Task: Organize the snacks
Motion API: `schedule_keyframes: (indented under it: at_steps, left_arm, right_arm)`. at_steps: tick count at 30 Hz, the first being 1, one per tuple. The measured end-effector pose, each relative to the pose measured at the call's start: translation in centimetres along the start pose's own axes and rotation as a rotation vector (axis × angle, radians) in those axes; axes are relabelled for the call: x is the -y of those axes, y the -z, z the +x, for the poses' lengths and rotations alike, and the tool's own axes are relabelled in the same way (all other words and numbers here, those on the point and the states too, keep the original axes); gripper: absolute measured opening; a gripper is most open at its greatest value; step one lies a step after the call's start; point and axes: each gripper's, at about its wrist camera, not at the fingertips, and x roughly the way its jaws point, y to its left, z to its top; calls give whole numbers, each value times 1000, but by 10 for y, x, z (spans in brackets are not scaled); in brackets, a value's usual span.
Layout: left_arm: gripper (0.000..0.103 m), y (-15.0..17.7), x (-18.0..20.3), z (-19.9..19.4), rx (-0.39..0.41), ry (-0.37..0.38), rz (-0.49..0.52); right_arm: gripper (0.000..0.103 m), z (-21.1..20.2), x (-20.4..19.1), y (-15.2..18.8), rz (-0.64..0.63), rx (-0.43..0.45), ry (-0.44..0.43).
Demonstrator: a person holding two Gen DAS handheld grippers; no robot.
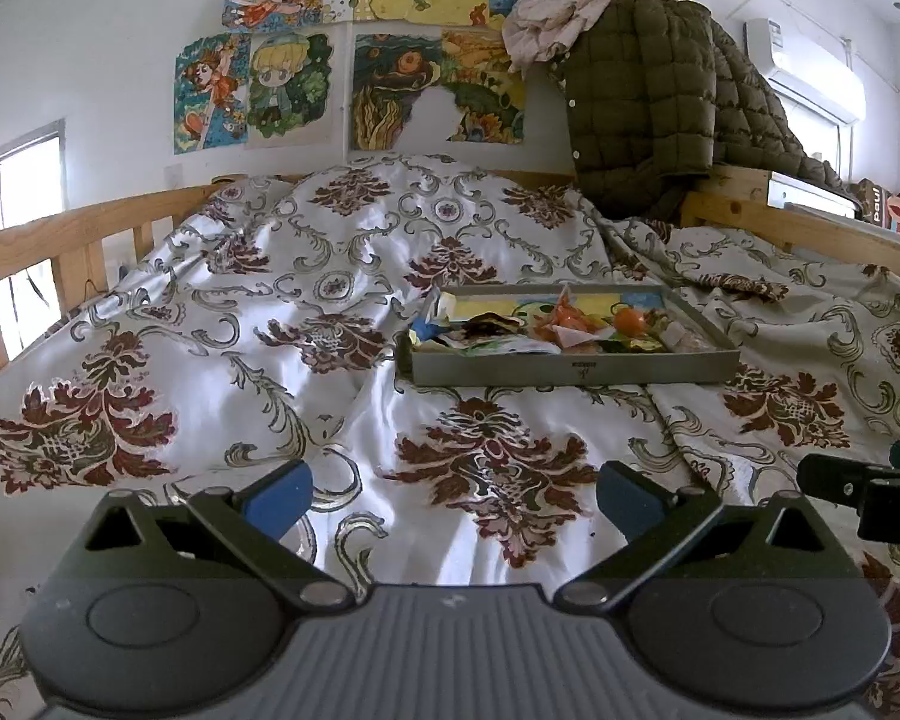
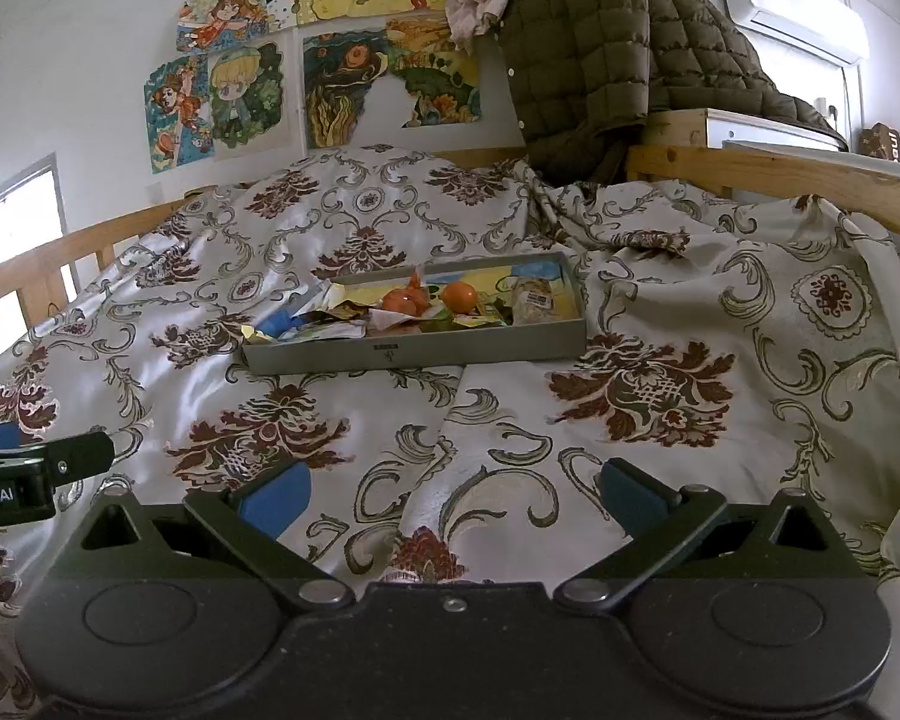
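Observation:
A shallow grey box (image 1: 570, 367) (image 2: 414, 354) lies on the patterned bedspread, well ahead of both grippers. It holds mixed snacks: an orange fruit (image 1: 629, 320) (image 2: 458, 295), an orange-wrapped sweet (image 1: 561, 319) (image 2: 399, 300), a clear packet with a label (image 2: 534, 303), and several crumpled wrappers (image 1: 486, 330) (image 2: 330, 324). My left gripper (image 1: 453, 501) is open with nothing between its blue pads, low over the bedspread. My right gripper (image 2: 453, 501) is open and empty too, to the right of the left one. Each gripper's side shows at the edge of the other's view.
The bedspread (image 1: 270, 312) (image 2: 720, 330) is rumpled and slopes up toward the wall. Wooden bed rails (image 1: 60, 240) (image 2: 780, 171) run along both sides. An olive quilted jacket (image 1: 648, 108) (image 2: 594, 60) hangs at the head on the right. Drawings (image 1: 258, 90) cover the wall.

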Motion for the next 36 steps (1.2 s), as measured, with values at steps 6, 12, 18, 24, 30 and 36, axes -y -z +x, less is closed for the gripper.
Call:
schedule_keyframes:
  at_steps: [6,12,18,24,30,36]
  left_arm:
    - [103,0,0,0,0,0,-2]
    - [103,0,0,0,-1,-1,-1]
    - [103,0,-1,0,-1,-1,-1]
    - [103,0,-1,0,-1,-1,-3]
    - [103,0,-2,0,-2,-1,-4]
    - [103,0,-2,0,-2,-1,-4]
  right_arm:
    - [102,0,0,1,-1,-2,0]
    - [102,1,0,3,-2,-5,0]
    - [102,1,0,3,-2,-5,-1]
    - [102,1,0,3,-2,-6,0]
    - [102,1,0,4,-2,-7,0]
    - [102,1,0,4,-2,-7,0]
